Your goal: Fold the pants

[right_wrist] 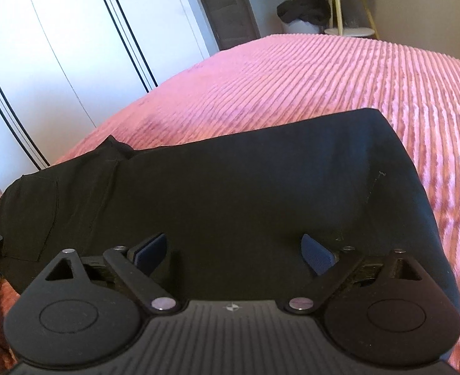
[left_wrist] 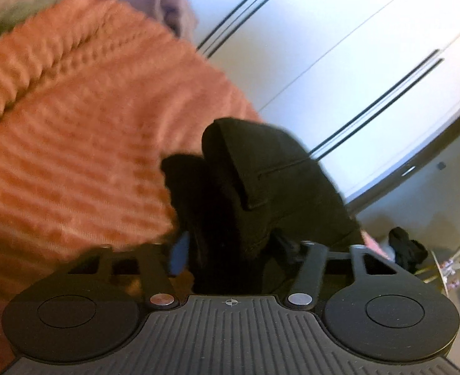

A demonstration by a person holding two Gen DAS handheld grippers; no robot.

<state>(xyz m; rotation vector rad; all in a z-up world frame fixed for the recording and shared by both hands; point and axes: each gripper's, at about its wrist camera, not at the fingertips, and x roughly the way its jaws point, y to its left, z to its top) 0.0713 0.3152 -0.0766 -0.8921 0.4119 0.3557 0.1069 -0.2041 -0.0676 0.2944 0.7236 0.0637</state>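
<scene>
Where pink ribbed bedspread meets white wardrobe, left tongs grip black pants — right tongs agape.

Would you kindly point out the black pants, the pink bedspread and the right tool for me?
black pants [right_wrist: 245, 187]: right wrist view, flat middle of the fabric.
pink bedspread [right_wrist: 323, 81]: right wrist view, bare ribbed surface beyond the pants.
right tool [right_wrist: 234, 254]: right wrist view, midway between its open fingertips.

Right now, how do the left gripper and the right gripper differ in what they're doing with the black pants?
The left gripper is shut on a bunched part of the black pants, lifted off the pink bedspread; the right gripper is open, its fingers spread wide over the flat part, holding nothing. The fabric at the left gripper is crumpled and hanging; at the right gripper it lies smooth. Both are over the same pants on the bedspread.
</scene>
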